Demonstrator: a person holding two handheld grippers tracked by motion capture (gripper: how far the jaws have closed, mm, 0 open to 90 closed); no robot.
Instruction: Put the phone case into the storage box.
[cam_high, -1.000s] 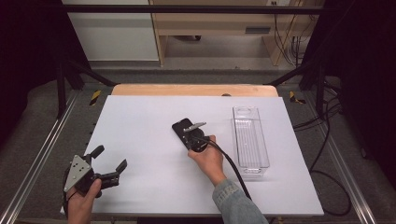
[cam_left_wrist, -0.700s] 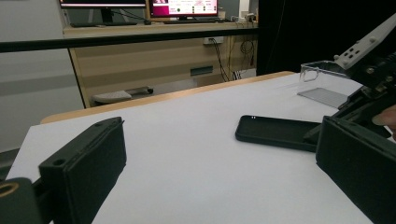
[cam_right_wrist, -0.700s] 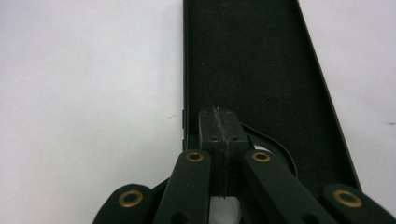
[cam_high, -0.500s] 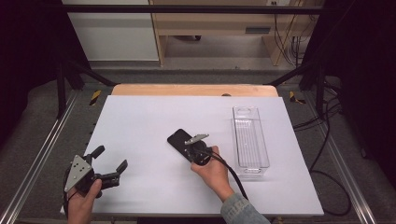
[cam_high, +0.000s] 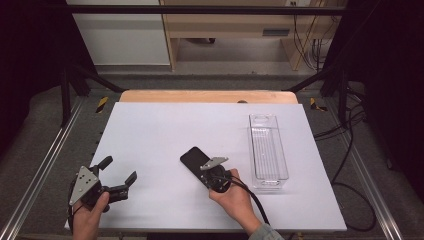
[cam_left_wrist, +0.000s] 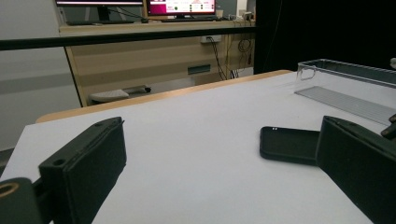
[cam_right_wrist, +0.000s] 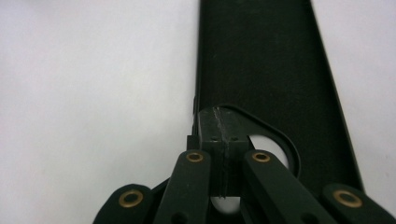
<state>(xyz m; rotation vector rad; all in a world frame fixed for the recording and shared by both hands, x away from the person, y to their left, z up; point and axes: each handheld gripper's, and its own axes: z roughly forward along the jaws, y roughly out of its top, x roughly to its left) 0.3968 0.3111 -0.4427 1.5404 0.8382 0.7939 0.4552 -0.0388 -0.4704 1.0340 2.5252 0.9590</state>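
Black phone case (cam_high: 192, 159) lies on our white table (cam_high: 150, 130), pinched at its edge by our right gripper (cam_high: 209, 172). Our left gripper (cam_high: 119, 175) gapes, holding nothing.

A lab: framed test table (cam_high: 150, 130), monitors (cam_left_wrist: 180, 6), loose cables (cam_high: 350, 125).

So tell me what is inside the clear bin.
Through the walls of the clear plastic bin, its ribbed floor shows bare, with no item visible inside. The black phone case lies outside it on the white table, under the shut right gripper.
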